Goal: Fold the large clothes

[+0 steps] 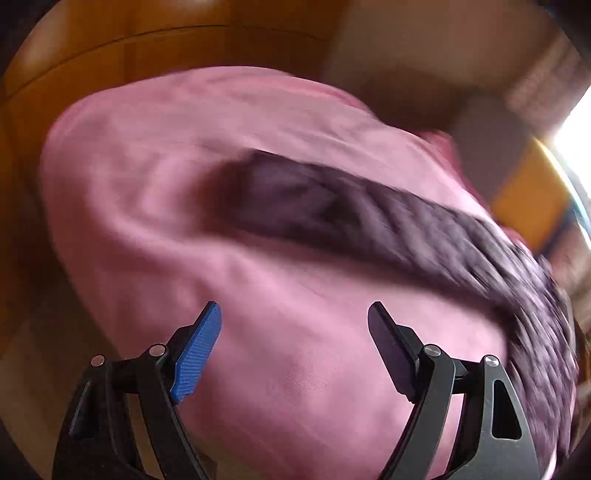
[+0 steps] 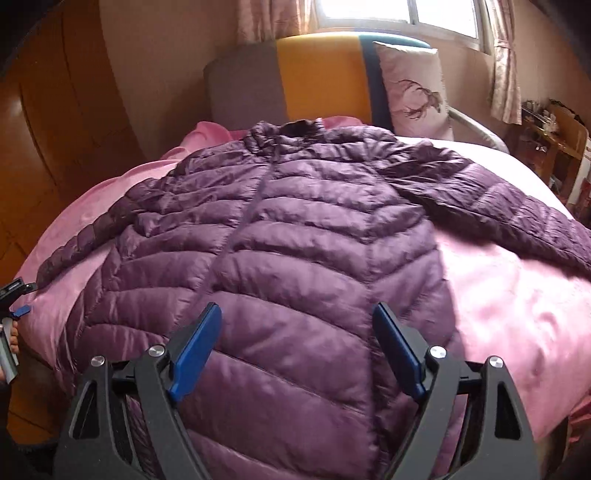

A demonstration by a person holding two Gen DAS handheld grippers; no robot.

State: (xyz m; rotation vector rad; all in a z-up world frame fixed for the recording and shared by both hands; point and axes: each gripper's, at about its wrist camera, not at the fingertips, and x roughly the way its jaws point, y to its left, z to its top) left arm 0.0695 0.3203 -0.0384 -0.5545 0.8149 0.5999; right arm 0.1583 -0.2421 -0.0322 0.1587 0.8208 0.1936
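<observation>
A purple quilted down jacket (image 2: 295,236) lies front up and spread flat on a pink bedcover (image 2: 509,306), collar at the far end, both sleeves stretched outward. My right gripper (image 2: 297,314) is open and empty above the jacket's lower hem. My left gripper (image 1: 295,314) is open and empty over the pink bedcover (image 1: 177,155), short of the jacket's left sleeve (image 1: 369,221), which is motion-blurred. The left gripper also shows at the left edge of the right wrist view (image 2: 16,299).
A grey, yellow and blue headboard (image 2: 317,81) and a patterned pillow (image 2: 413,88) stand at the far end of the bed. A wooden wardrobe (image 2: 55,122) is on the left. A window with curtains (image 2: 399,14) and a cluttered wooden shelf (image 2: 554,133) are at the right.
</observation>
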